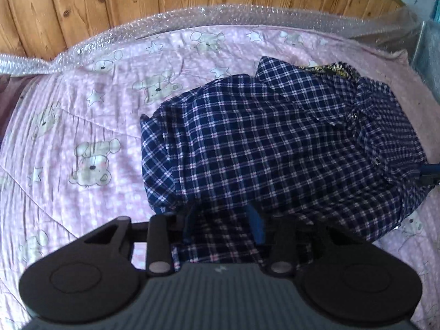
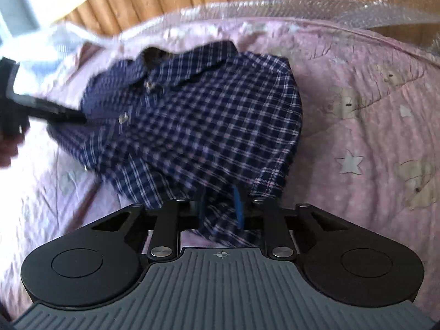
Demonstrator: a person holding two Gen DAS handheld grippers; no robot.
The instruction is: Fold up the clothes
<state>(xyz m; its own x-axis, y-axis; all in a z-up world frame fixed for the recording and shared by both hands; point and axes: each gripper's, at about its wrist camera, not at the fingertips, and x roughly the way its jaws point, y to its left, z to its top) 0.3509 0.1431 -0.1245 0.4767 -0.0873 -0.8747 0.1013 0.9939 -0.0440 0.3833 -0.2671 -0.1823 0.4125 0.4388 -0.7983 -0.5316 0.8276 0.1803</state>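
The plaid shirt (image 1: pixel 275 137) lies bunched on the pink bedspread (image 1: pixel 82 137). The left gripper (image 1: pixel 222 228) stands partly open, cloth loose between its fingers; the right gripper (image 2: pixel 220 209) pinches the hem (probably for folding it over).

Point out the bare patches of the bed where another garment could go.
Free: pink quilt left of the plaid shirt, up to the bubble wrap; also right of it in the right view. Crowded: the shirt's near hem.
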